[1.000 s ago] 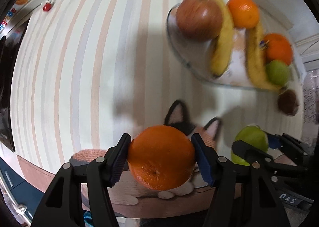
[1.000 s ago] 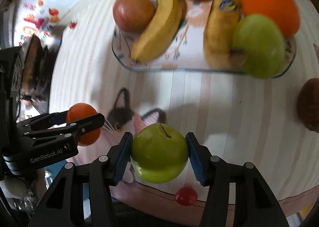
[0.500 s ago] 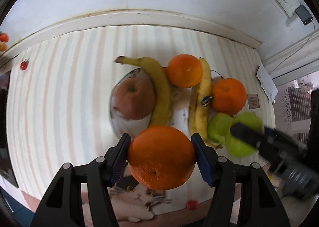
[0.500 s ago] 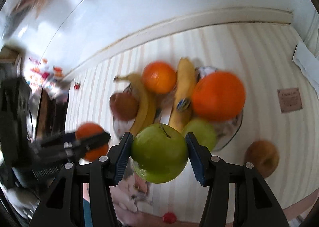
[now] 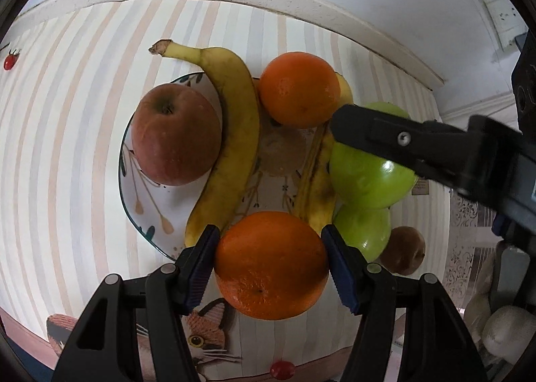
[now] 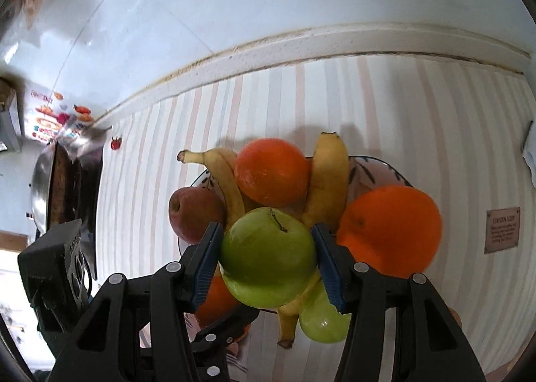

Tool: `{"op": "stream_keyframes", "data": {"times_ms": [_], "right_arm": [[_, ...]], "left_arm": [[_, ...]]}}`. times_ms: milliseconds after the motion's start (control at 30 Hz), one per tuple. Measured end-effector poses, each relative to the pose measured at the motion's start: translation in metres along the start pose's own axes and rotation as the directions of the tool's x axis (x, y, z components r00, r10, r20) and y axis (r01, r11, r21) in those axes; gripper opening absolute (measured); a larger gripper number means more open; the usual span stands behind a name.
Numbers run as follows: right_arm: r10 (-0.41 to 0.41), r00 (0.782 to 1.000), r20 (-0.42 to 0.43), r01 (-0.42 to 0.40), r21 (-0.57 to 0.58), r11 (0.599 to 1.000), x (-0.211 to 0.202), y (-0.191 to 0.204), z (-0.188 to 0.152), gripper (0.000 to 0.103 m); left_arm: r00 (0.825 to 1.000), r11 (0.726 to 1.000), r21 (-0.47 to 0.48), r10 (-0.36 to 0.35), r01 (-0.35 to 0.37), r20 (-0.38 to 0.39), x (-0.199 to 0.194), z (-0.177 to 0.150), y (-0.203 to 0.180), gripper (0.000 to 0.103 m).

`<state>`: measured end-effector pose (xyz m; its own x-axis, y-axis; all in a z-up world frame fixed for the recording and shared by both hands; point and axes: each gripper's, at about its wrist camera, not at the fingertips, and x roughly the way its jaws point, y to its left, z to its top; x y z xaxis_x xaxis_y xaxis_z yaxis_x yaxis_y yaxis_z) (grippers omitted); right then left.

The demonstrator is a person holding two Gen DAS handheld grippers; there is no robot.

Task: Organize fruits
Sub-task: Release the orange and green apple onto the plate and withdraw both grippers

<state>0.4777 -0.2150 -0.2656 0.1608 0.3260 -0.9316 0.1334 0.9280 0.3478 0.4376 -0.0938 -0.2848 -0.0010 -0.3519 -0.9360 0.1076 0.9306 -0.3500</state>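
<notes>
Plate (image 5: 134, 181) now beneath both grippers

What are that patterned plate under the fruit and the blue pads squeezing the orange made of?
The round white plate with painted leaf sprigs and a dark rim looks like glazed ceramic, given its smooth painted surface. The ribbed blue pads gripping the held orange look like matte rubber or soft plastic; I can't tell which.

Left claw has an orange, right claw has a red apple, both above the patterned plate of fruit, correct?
Not quite. The right claw is shut on a round green apple, as the right wrist view shows. The round red apple lies on the patterned ceramic plate beside a yellow banana. The left claw does hold a round orange over the plate.
</notes>
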Motion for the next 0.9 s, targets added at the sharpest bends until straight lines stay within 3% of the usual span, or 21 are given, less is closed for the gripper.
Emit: {"op": "stream_keyframes", "data": {"times_ms": [200,500,600,733,900], "right_arm": [[0.02,0.999,-0.03,-0.019,0.048,0.999,0.013,-0.006,0.002,0.059],[-0.006,1.0,0.002,0.006,0.062,0.998,-0.004,-0.01,0.001,0.085],[-0.046,0.999,0.025,0.044,0.06,0.997,-0.016,-0.014,-0.002,0.093],[-0.126,0.99,0.055,0.124,0.033,0.992,-0.032,-0.018,-0.008,0.096],[-0.198,0.976,0.086,0.199,-0.008,0.98,-0.05,-0.018,-0.023,0.096]], "left_arm": [[1.0,1.0,-0.022,0.01,-0.01,-0.009,0.004,0.005,0.007,0.061],[1.0,0.999,-0.009,0.031,-0.031,-0.001,-0.005,0.009,0.003,0.062],[0.999,0.999,0.015,0.044,-0.044,0.005,-0.012,0.009,0.0,0.07],[0.993,0.992,0.05,0.115,-0.115,0.019,-0.022,0.006,-0.001,0.086],[0.977,0.976,0.063,0.206,-0.209,0.046,-0.033,0.001,0.005,0.087]]}}
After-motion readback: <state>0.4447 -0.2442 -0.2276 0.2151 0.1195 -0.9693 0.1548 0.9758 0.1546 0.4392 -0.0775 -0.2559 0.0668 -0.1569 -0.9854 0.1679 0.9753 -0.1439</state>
